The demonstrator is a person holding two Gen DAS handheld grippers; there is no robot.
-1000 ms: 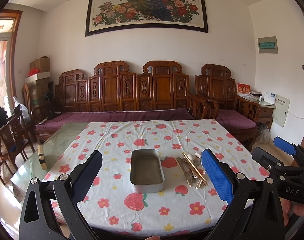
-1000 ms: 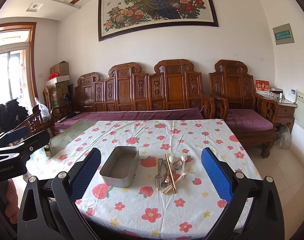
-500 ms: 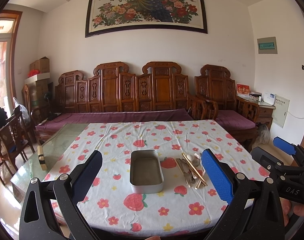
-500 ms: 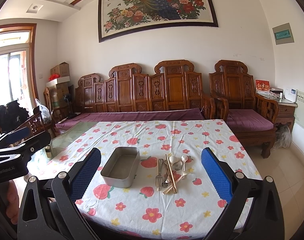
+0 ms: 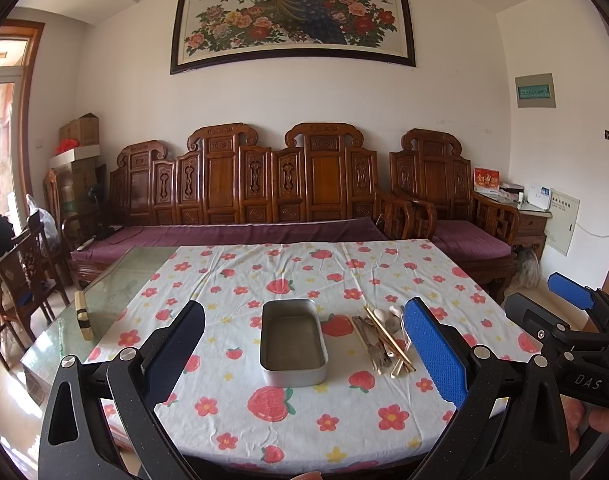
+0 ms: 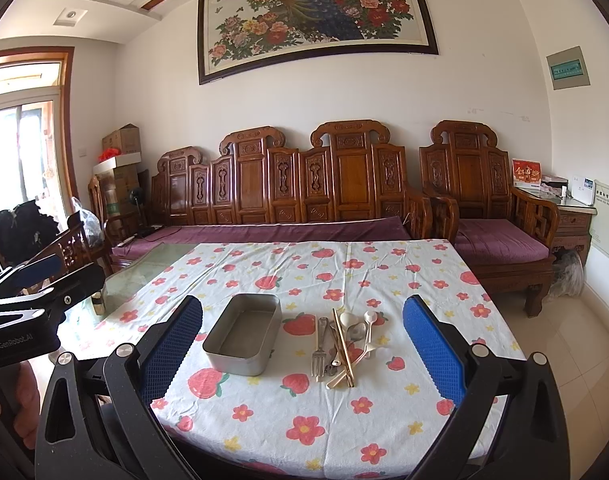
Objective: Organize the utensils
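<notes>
Utensils point(image 6: 342, 346) heaped loose on flowered tablecloth point(image 6: 304, 424), just right of empty metal tray point(image 6: 242, 334); pile made up of fork point(image 6: 318, 346), paired chopsticks point(image 6: 343, 348), several pale spoons point(image 6: 368, 332), partly overlapping. Nothing placed in tray yet; sorting judged at starting step, approach not begun. Left gripper point(image 5: 304, 356) held back from near table edge, jaws spread wide, nothing between pads; tray framed between its fingers. Right gripper point(image 6: 302, 354) likewise spread wide and empty, raised off cloth, pile framed between its fingers. Next move likely for right gripper: descend onto one piece at edge of heap, fork lying most apart; close across handle, lift clear, carry left into tray. Overlap of chopsticks and spoons calls for single-item pick; thin handles flat on cloth call for low, square approach.
</notes>
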